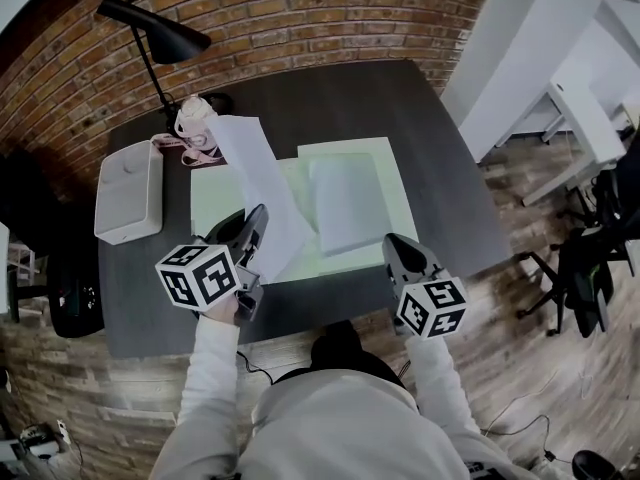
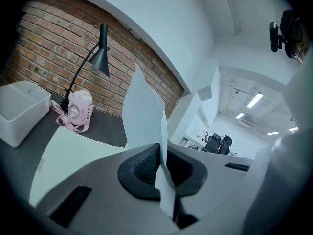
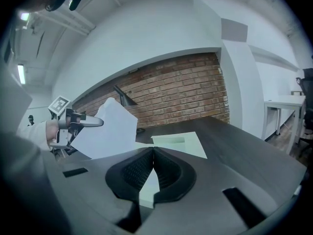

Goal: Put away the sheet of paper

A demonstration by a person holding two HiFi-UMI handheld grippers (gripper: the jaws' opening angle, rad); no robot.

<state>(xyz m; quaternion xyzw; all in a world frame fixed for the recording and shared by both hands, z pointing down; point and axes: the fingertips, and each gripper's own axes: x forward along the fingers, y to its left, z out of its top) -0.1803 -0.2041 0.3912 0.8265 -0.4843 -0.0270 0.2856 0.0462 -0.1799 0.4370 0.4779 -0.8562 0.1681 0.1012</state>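
My left gripper [image 1: 256,232] is shut on the lower edge of a white sheet of paper [image 1: 256,173], which is held up off the table and slants toward the back left. In the left gripper view the sheet [image 2: 143,110] stands on edge, pinched between the dark pads [image 2: 142,166]. An open pale green folder [image 1: 352,155] lies flat mid-table with a second white sheet [image 1: 345,205] on its right half. At the folder's near right corner my right gripper [image 1: 396,248] is shut with nothing in it. The right gripper view shows the lifted sheet [image 3: 108,129] to the left.
A white box [image 1: 130,190] stands at the table's left end. Behind it are a black desk lamp [image 1: 155,28] and a pink object with a strap [image 1: 195,128]. A brick wall runs behind the dark table [image 1: 440,168]. White desks and office chairs are to the right.
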